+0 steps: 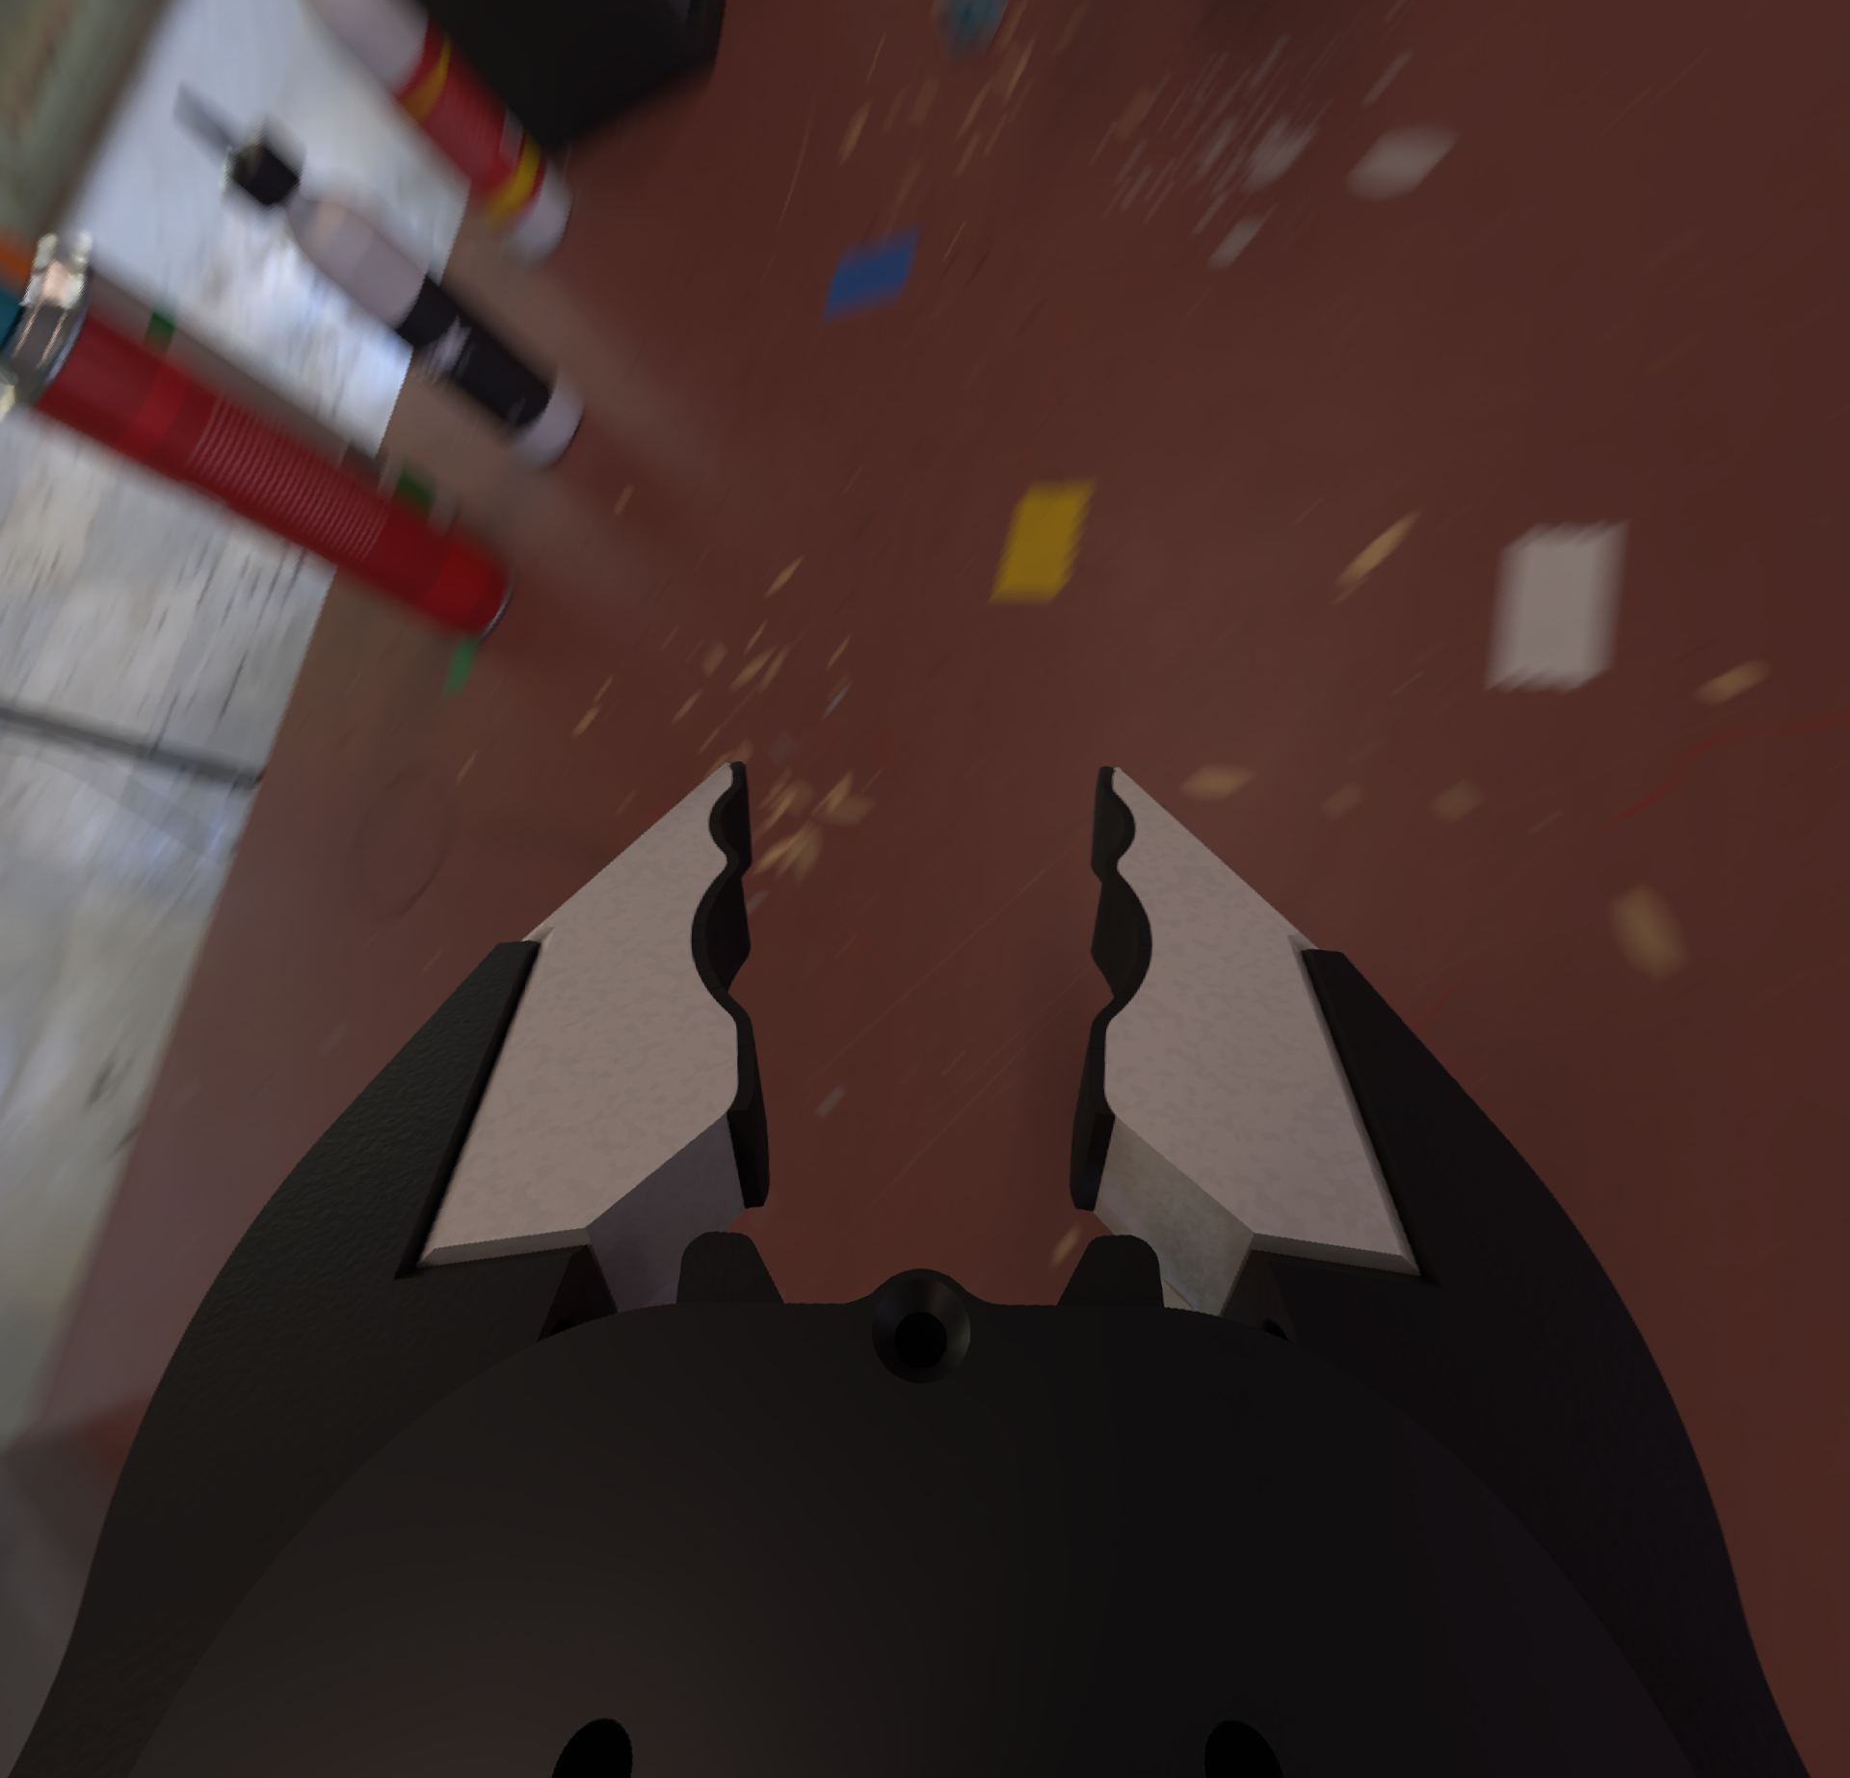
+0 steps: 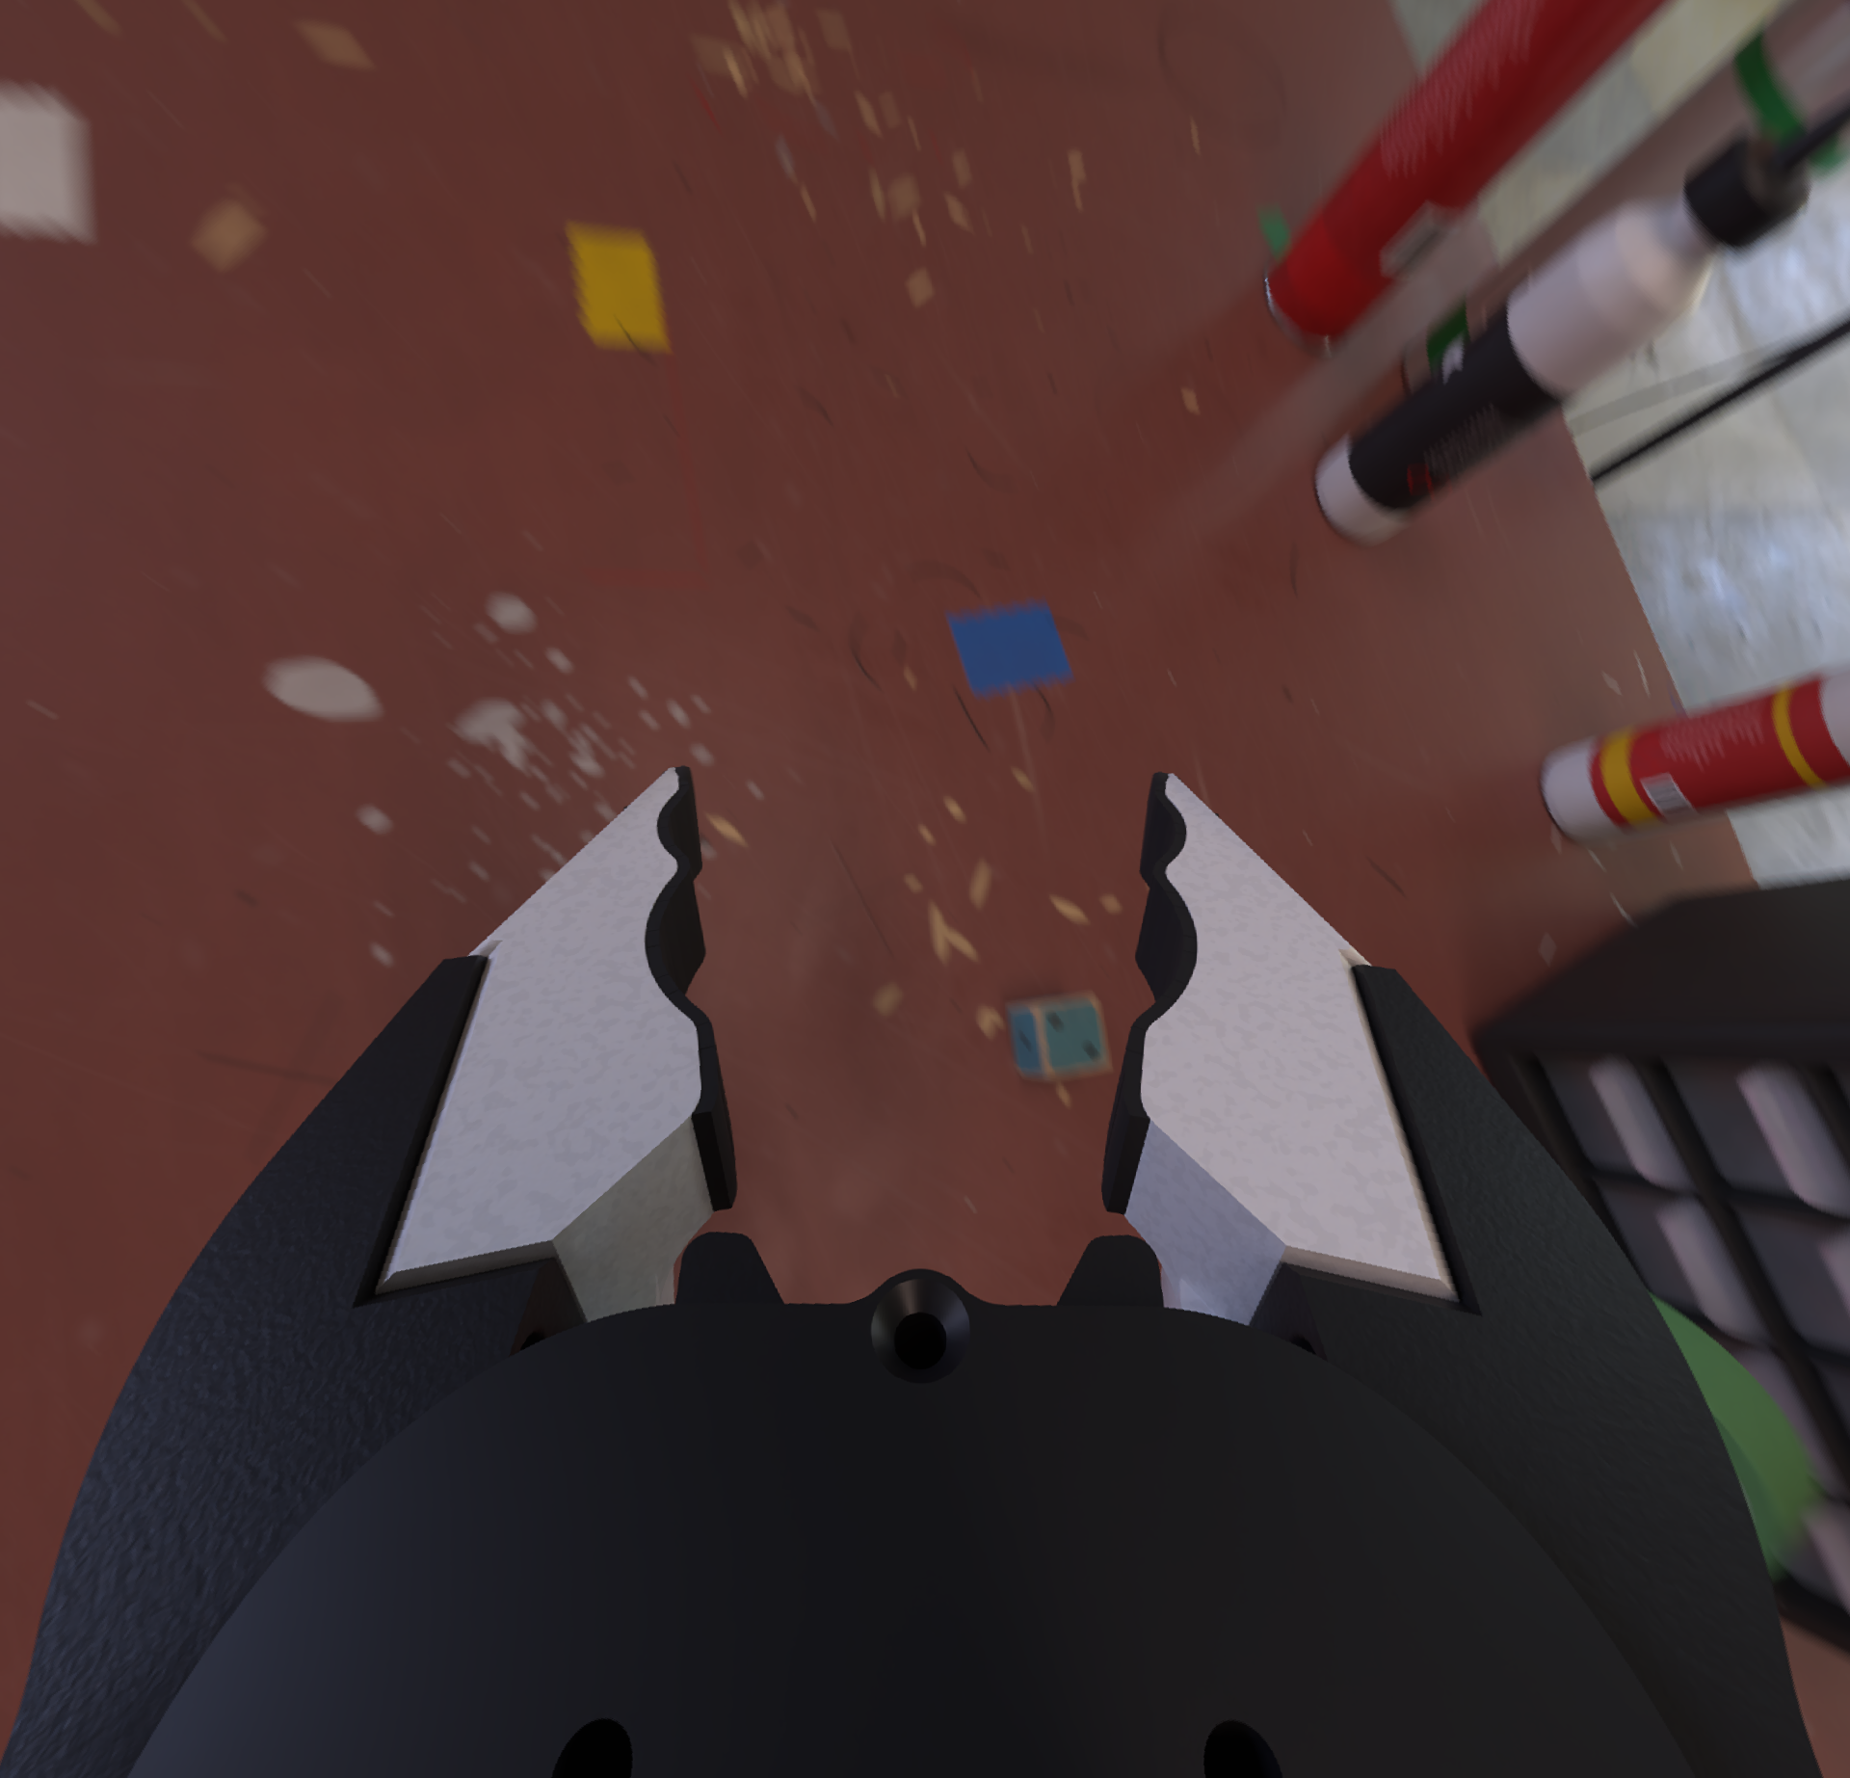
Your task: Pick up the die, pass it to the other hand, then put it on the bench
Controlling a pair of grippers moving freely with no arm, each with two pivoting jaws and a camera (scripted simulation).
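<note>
Right hand-held gripper (image 2: 919, 779) spread, empty; die (image 2: 1056, 1034) on tabletop (image 2: 300, 528) below, nearer right finger. Centre, descend, pinch flat faces. Left hand-held gripper (image 1: 919, 774) spread, empty.

Bare bench (image 2: 781, 488) around die (image 2: 1056, 1034)

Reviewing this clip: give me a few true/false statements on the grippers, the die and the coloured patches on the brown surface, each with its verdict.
1. The right gripper holds the die. False: its jaws are open and empty; the die lies on the brown surface.
2. The left gripper is open. True.
3. The die is teal. True.
4. The yellow patch touches the blue patch. False: they lie apart.
5. The die sits inside the black crate. False: it lies beside it.
</note>
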